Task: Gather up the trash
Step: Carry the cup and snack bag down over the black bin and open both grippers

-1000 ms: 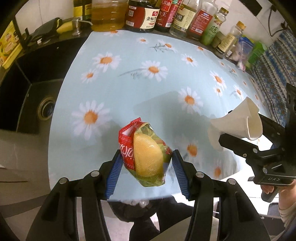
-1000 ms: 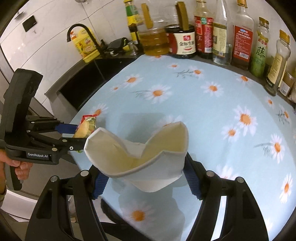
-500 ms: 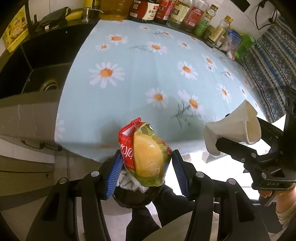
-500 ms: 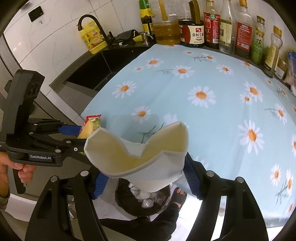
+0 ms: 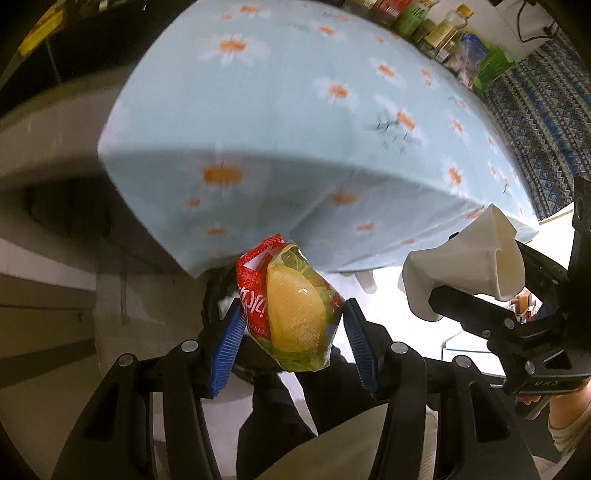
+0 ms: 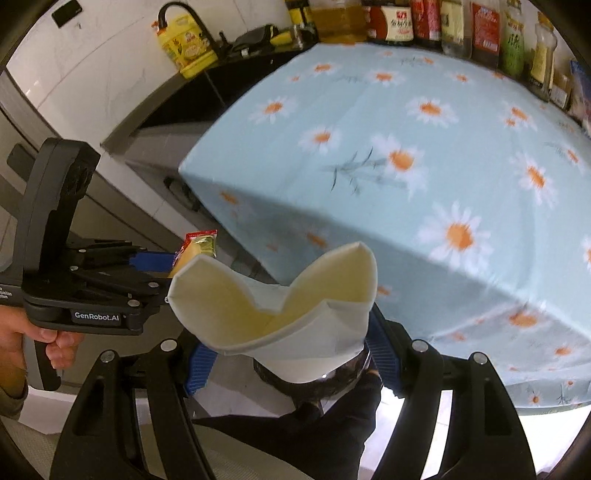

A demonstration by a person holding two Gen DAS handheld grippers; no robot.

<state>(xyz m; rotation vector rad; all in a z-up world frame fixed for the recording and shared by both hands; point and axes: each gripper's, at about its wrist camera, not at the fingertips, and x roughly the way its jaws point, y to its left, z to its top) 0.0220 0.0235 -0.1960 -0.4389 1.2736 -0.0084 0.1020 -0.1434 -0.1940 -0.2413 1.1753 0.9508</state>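
My left gripper (image 5: pixel 291 325) is shut on a snack packet (image 5: pixel 291 306), red and green plastic with a yellow piece inside. It hangs below the table's front edge, over a dark bin (image 5: pixel 218 295) that is mostly hidden. My right gripper (image 6: pixel 284 350) is shut on a crushed white paper cup (image 6: pixel 280 306), mouth up. The cup also shows at the right of the left wrist view (image 5: pixel 465 266). The packet's tip shows in the right wrist view (image 6: pixel 195 247). A dark shiny bin rim (image 6: pixel 332 380) lies right under the cup.
The table with a light blue daisy cloth (image 6: pixel 424 147) stands ahead, its front drape (image 5: pixel 295 206) close above the packet. Bottles (image 6: pixel 443 22) line its far edge. A black sink counter (image 6: pixel 192 107) with a yellow bottle (image 6: pixel 184 48) is at the left.
Both grippers have drawn back off the table and dropped below its front edge, still holding the packet and the cup. The bin is now under them.
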